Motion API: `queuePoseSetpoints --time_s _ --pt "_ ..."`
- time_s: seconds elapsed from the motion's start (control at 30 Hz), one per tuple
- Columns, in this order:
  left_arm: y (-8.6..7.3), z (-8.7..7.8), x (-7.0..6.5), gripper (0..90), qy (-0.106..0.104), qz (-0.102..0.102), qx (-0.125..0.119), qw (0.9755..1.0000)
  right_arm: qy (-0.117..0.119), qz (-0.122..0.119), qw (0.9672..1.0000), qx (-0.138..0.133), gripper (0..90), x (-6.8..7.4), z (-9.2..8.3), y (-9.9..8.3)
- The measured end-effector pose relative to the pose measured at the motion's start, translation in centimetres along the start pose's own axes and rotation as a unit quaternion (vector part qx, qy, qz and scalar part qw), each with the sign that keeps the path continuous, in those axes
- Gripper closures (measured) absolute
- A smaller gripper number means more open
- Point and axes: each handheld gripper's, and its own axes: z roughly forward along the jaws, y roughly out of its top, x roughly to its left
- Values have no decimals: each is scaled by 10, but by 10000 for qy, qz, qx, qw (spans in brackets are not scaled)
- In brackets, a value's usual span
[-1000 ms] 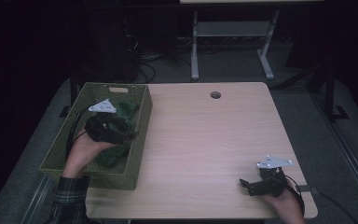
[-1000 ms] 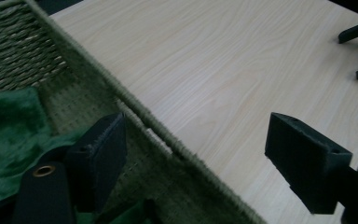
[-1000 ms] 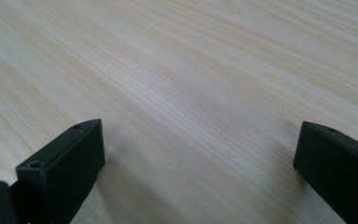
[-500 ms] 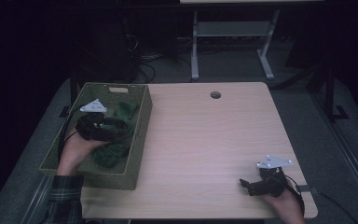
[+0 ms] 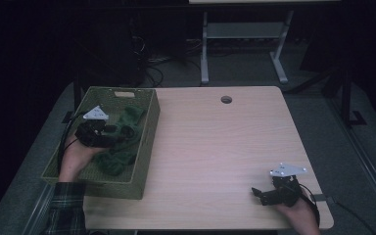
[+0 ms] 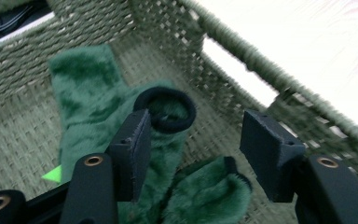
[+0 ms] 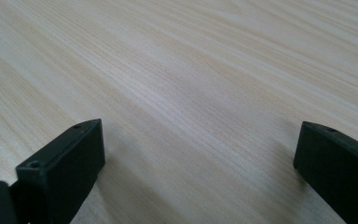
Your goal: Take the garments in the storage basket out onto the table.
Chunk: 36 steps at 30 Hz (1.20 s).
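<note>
Green fuzzy socks (image 5: 127,128) lie in a heap inside a green woven basket (image 5: 108,188) on the left of the table. My left gripper (image 5: 121,132) is down in the basket, pointing right over the socks. In the left gripper view its jaws (image 6: 200,135) have just been closing and still stand apart. Fuzzy sock fabric (image 6: 205,196) sits low between them, and a black round cuff (image 6: 165,109) is by the left jaw's tip. Neither pad presses on anything. My right gripper (image 5: 257,192) rests open near the table's front right corner, with bare wood (image 7: 191,70) between its jaws (image 7: 200,140).
The basket's woven walls (image 6: 168,28) close in around the left gripper. A round cable hole (image 5: 226,99) sits near the table's far edge. The light wooden tabletop (image 5: 215,147) stretches between basket and right gripper. Metal stand legs (image 5: 204,54) rise behind the table.
My left hand has shifted a little to the left and lower inside the basket, over the socks. The right hand has not moved.
</note>
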Motion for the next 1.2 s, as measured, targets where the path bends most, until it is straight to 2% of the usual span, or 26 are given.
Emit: queuePoseSetpoints --time_s 0.13,0.17,0.53,0.83,1.07,1.2 --pt "-4 5 4 456 44 16 87 10000 1 1 10000 0 15 0 0 0" --pt "-5 6 5 456 50 -27 108 9999 2 0 10000 1 15 0 0 0" --pt "-15 23 12 448 172 40 440 9989 1 0 10000 0 15 0 0 0" --pt "-19 36 13 433 205 39 698 9973 1 1 10000 0 15 0 0 0" --pt "-21 44 14 429 261 67 799 9964 1 0 10000 -1 15 0 0 0" --pt "-23 50 14 431 450 126 944 9944 1 1 10000 -1 15 0 0 0"
